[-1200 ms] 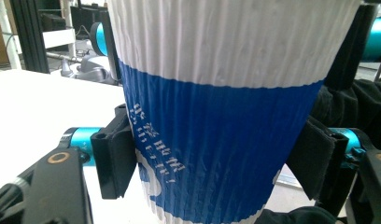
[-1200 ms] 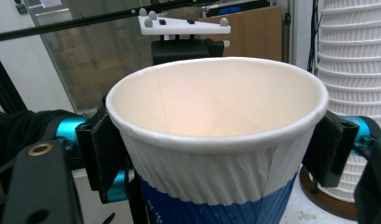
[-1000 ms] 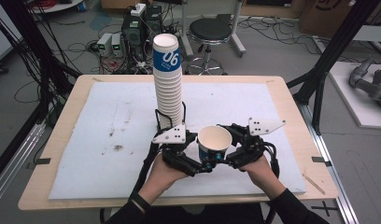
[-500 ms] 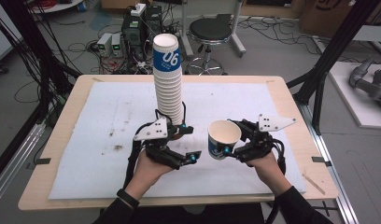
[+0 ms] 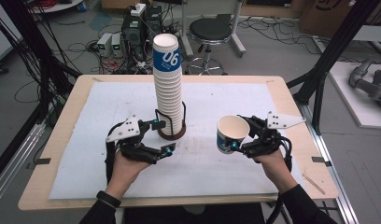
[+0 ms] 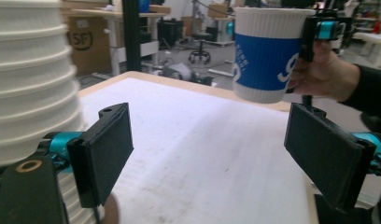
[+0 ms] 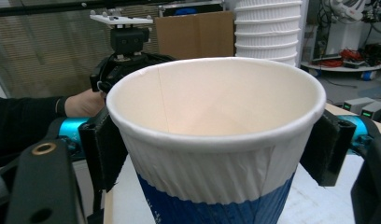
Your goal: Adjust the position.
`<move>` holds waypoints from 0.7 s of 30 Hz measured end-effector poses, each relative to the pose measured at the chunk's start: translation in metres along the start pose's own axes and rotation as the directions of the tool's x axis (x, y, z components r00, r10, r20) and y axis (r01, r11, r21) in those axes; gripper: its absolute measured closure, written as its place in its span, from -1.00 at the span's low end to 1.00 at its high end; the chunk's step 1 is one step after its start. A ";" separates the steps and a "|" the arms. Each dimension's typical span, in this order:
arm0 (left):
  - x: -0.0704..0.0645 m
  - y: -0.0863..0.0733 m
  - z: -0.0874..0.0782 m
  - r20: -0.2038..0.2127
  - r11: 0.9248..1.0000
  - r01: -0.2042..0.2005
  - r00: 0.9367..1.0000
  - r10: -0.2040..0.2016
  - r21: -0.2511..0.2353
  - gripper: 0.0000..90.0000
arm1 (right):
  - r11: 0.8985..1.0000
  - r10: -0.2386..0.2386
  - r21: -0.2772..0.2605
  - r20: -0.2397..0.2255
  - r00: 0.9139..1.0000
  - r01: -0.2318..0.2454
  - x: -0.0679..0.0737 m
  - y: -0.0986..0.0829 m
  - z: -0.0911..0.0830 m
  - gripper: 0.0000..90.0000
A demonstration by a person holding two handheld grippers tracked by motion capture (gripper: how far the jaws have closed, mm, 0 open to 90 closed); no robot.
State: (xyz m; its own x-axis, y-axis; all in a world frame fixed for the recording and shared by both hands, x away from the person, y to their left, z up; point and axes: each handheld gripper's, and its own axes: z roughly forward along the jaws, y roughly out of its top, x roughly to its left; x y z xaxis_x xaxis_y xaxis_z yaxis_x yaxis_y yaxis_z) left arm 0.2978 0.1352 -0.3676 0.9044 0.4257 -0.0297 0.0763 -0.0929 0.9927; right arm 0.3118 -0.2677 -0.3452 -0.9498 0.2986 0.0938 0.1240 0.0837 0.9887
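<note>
While the left claw (image 5: 161, 138) gapes empty beside the cup stack (image 5: 168, 88), seemingly untouching, the right claw (image 5: 239, 134) clamps a paper cup (image 5: 231, 134).

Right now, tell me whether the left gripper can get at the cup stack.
Probably yes. The left gripper stands open right beside the base of the cup stack, with nothing between them; in the left gripper view the stack sits just outside one jaw. The right gripper holds its single cup well aside.

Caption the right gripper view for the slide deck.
Right gripper clamps an empty white-and-blue ribbed paper cup, the tall stack of white paper cups behind.
</note>
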 end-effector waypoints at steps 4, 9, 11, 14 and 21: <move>0.001 -0.003 -0.013 -0.039 1.000 -0.010 0.999 0.010 0.004 -0.66 | 1.000 0.003 0.001 0.018 1.000 -0.003 -0.004 -0.004 -0.004 -0.52; 0.002 -0.001 -0.025 -0.072 1.000 -0.028 0.997 0.028 -0.007 -0.66 | 1.000 0.007 0.013 0.041 0.999 -0.007 -0.008 -0.010 -0.008 -0.52; 0.002 0.001 -0.028 -0.083 0.999 -0.039 0.996 0.038 -0.012 -0.66 | 1.000 0.006 0.013 0.047 0.999 -0.007 -0.008 -0.010 -0.010 -0.52; 0.004 0.000 -0.031 -0.099 0.999 -0.037 0.994 0.035 -0.014 -0.66 | 1.000 0.006 0.012 0.057 0.998 -0.007 -0.010 -0.011 -0.010 -0.52; 0.005 -0.008 -0.029 -0.109 1.000 -0.021 0.994 0.022 0.010 -0.66 | 1.000 0.013 0.000 0.080 0.997 -0.013 -0.014 -0.010 -0.012 -0.52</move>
State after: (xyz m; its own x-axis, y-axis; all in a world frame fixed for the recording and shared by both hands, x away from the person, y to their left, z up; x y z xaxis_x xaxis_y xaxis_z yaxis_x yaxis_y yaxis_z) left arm 0.2891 0.1641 -0.3724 0.8548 0.5190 0.0046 0.0617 -0.1104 0.9920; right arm 0.3209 -0.2840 -0.3547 -0.9220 0.3748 0.0973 0.1366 0.0797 0.9874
